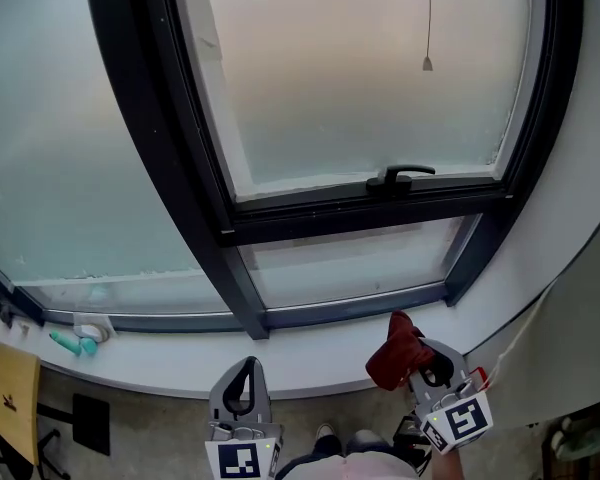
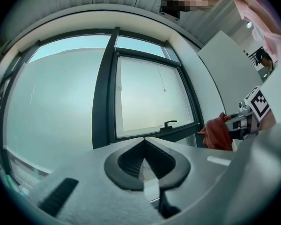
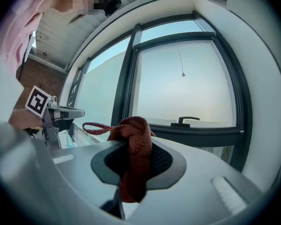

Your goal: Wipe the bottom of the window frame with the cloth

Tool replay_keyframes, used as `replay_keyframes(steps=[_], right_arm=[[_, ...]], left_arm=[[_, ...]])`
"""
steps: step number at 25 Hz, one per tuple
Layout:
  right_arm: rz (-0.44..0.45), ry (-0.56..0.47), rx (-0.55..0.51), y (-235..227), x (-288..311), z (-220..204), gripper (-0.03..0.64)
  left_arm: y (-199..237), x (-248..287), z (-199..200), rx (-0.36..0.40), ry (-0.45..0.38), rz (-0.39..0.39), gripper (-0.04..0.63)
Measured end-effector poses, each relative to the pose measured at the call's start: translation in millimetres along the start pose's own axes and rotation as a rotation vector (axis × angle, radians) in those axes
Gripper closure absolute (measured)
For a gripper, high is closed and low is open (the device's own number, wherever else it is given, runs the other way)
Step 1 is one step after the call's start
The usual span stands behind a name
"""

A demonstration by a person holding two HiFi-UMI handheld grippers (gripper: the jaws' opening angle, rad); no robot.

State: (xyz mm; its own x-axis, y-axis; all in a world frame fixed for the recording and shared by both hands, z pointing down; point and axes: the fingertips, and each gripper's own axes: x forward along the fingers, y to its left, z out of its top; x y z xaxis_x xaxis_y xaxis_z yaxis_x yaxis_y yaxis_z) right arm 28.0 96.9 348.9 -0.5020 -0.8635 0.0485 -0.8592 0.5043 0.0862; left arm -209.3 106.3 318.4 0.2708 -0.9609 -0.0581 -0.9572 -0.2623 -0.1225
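My right tongs (image 1: 416, 360) are clamped on the red cloth (image 1: 394, 352), which is bunched over the white sill (image 1: 160, 353) near the right end of the window frame (image 1: 350, 306) bottom. My left tongs (image 1: 244, 366) are closed on nothing, well apart from the cloth.

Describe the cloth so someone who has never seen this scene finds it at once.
Start at the dark-framed window and drop to the white sill. At its right end, the right tongs clamp the cloth, a bunched dark red rag. The left tongs hold nothing, and the item at the sill's far left is teal.
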Motion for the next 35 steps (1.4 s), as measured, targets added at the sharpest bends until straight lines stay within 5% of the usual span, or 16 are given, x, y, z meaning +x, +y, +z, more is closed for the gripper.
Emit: replay_keyframes(steps=[13, 22, 35], right_arm=[[-0.073, 0.021, 0.022, -56.9, 63.5, -7.9, 0.545], [-0.049, -0.034, -0.101, -103.8, 115.7, 9.7, 0.543], [-0.033, -0.046, -0.069, -116.9, 130.9, 0.7, 0.545]], left_arm=[[-0.4, 87.6, -1.7, -0.082, -0.030, 0.001, 0.598], [-28.8, 171.4, 16.6, -0.062, -0.093, 0.040, 0.598], [-29.7, 194.8, 3.1, -0.084, -0.094, 0.087, 0.601]])
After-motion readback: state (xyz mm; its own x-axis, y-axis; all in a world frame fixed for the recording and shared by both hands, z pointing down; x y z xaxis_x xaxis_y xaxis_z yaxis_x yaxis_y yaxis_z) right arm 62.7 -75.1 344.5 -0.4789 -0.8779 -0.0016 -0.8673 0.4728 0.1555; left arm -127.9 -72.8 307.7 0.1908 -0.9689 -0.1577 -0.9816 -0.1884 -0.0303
